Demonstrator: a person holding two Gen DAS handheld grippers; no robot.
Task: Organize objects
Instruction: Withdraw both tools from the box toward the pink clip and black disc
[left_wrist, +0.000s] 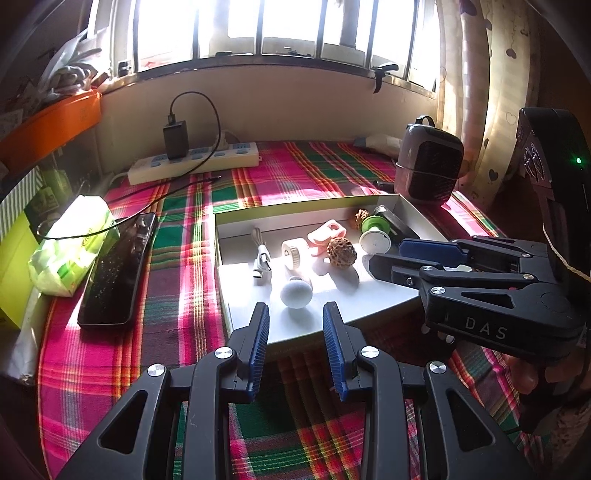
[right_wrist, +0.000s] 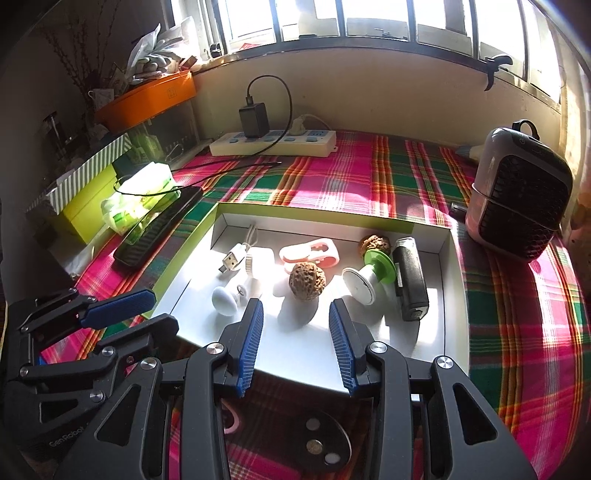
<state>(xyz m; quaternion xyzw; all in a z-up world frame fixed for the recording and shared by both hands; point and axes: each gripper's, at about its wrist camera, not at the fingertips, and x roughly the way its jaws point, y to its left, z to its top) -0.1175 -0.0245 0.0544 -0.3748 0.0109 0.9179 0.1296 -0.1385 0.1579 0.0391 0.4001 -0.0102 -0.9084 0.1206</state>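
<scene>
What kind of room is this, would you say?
Probably a lived-in room at home, perhaps a bedroom: a plaid cloth under a barred window, a power strip with a charger plugged in, and a heart-patterned curtain.

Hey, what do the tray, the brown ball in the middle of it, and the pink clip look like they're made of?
The tray looks like thin cardboard: matte white inside, green outside, with folded walls. The brown ball looks like a walnut shell or carved wood: deeply wrinkled and dull. The pink clip looks like moulded plastic: smooth, evenly coloured, with a slight sheen.
</scene>
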